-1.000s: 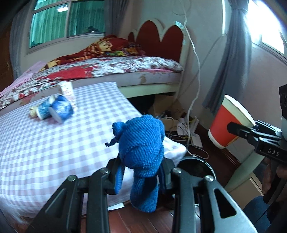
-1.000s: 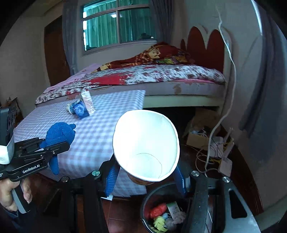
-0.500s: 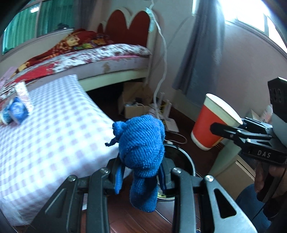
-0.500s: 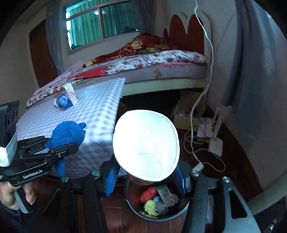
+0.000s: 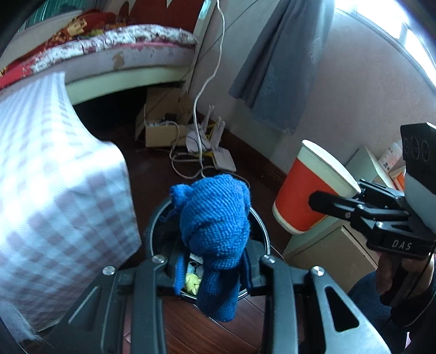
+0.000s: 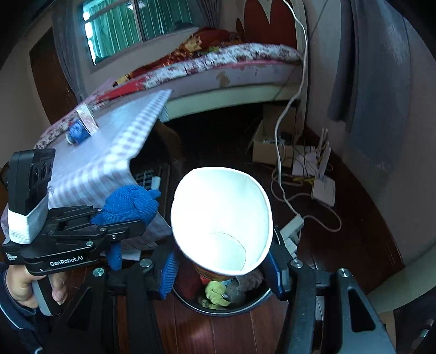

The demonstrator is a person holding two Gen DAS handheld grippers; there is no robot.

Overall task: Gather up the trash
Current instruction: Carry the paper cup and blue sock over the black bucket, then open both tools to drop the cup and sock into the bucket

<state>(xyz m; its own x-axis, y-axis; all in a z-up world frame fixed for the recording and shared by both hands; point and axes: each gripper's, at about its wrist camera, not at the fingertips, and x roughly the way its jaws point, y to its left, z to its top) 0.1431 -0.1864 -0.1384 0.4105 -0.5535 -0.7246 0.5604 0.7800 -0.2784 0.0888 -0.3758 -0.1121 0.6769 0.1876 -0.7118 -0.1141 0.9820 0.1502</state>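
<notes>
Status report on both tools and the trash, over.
Left tool shut on blue knit cloth. Right tool shut on paper cup. Both above trash bin, nothing blocking.

We see a bedroom with a dark reddish wooden floor. A bed with a floral cover occupies the upper centre of the right wrist view, its red scalloped headboard against a pale wall. A window with green curtains sits at upper left there. In the left wrist view, a grey curtain hangs at upper centre, and bright daylight enters at the upper right corner. A checked purple-and-white cloth covers a table at left. On the floor below the bed we note an open cardboard box, a white router and a white cable running up the wall.
</notes>
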